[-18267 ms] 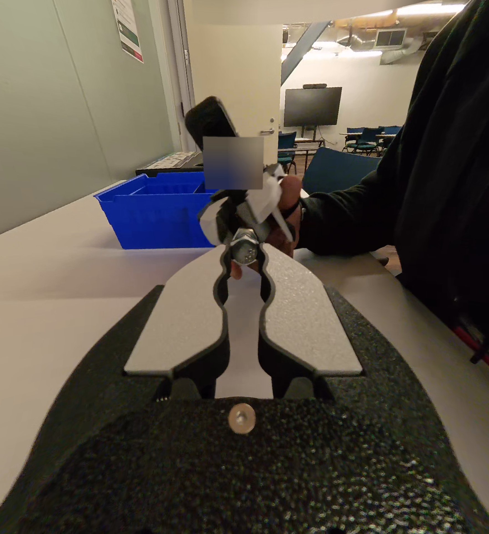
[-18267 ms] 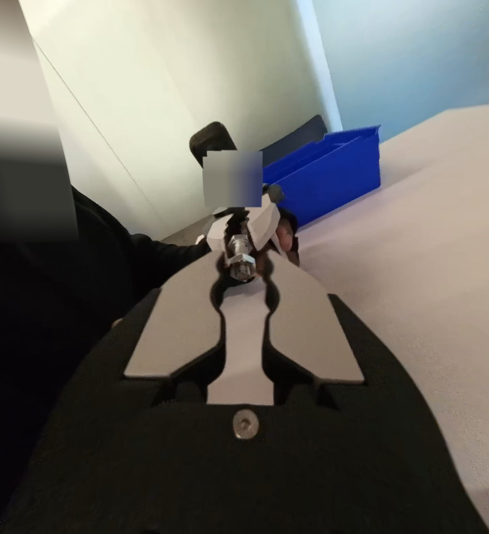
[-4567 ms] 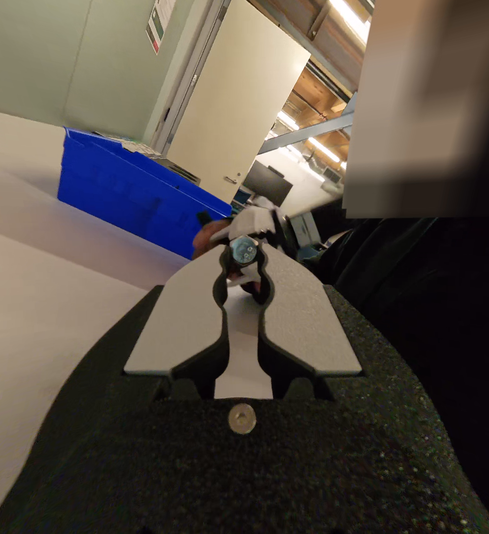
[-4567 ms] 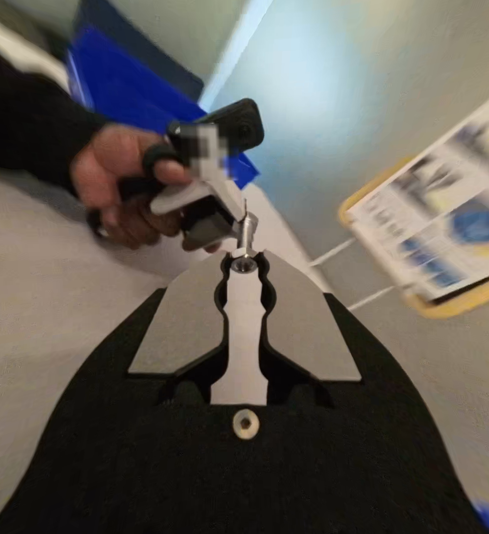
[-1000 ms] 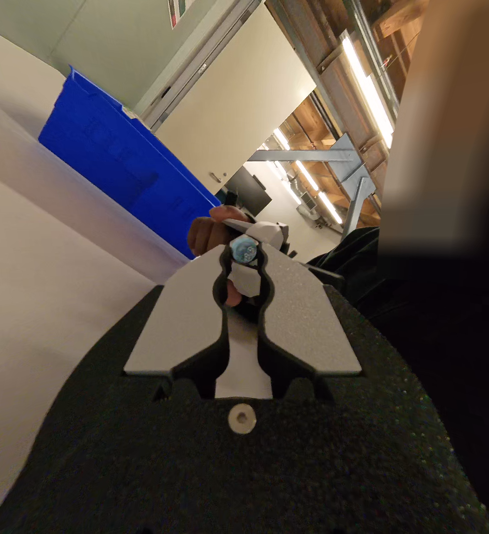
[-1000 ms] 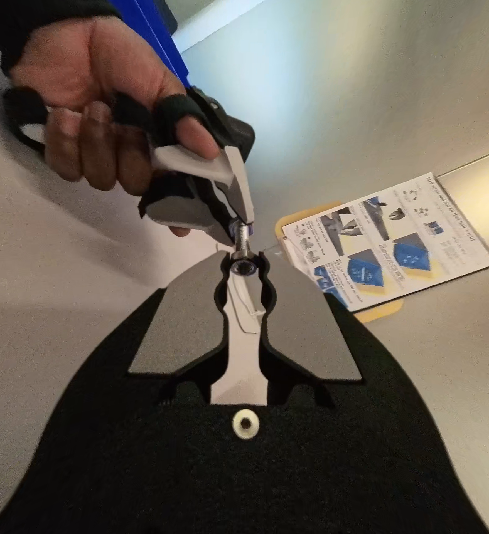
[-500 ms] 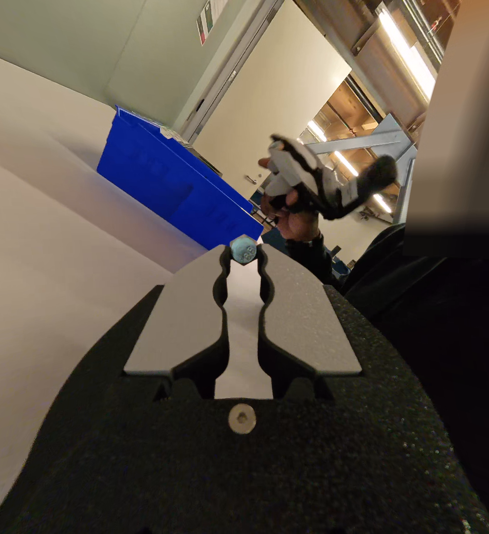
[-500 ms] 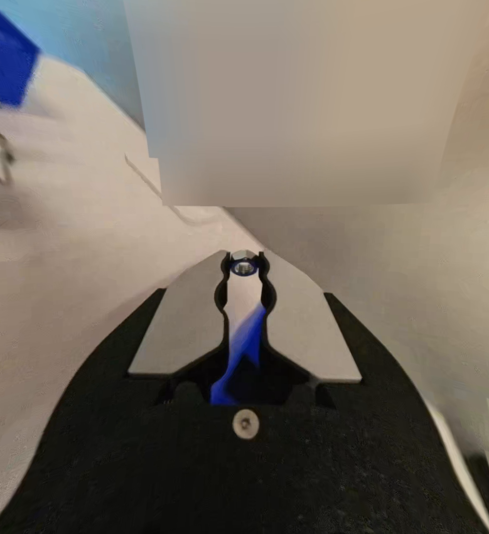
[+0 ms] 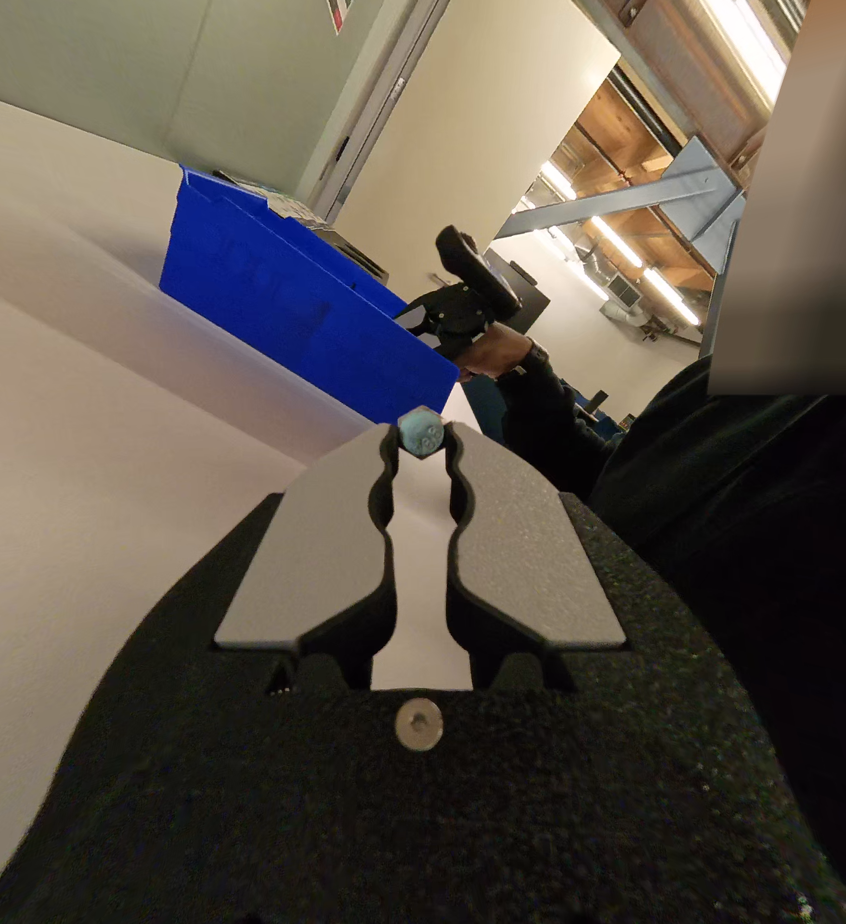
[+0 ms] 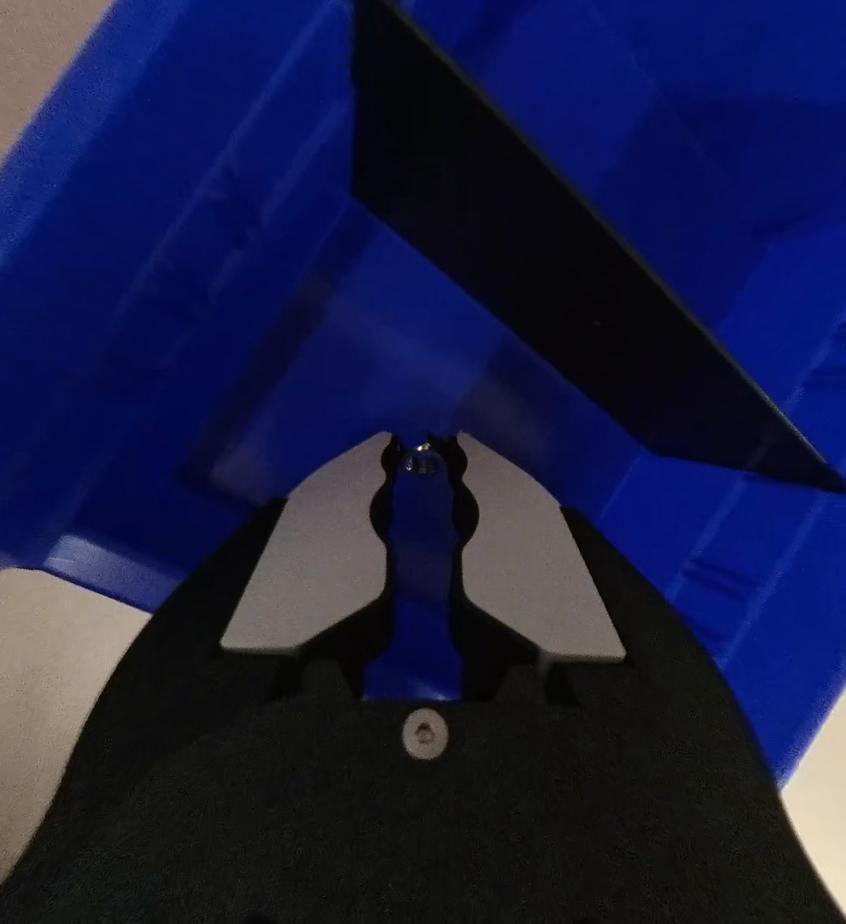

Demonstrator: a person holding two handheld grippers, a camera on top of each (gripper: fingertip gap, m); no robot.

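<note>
The left gripper (image 9: pixel 421 440) is clamped on a bolt (image 9: pixel 421 439) above the table (image 9: pixel 85 450). The right gripper (image 10: pixel 425 462) pinches a nut (image 10: pixel 422 464) over the blue bin (image 10: pixel 160 250), beside its black divider (image 10: pixel 536 250).

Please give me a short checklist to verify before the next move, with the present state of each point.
1. Left gripper jaws closed on the bolt head: ok.
2. Right gripper over the blue bin: ok.
3. Nut between the right jaws: ok; whether firmly clamped: cannot tell, picture is dark.
4. Black divider apart from the right jaws: ok.
5. Left gripper away from the bin, above the white table: ok.
</note>
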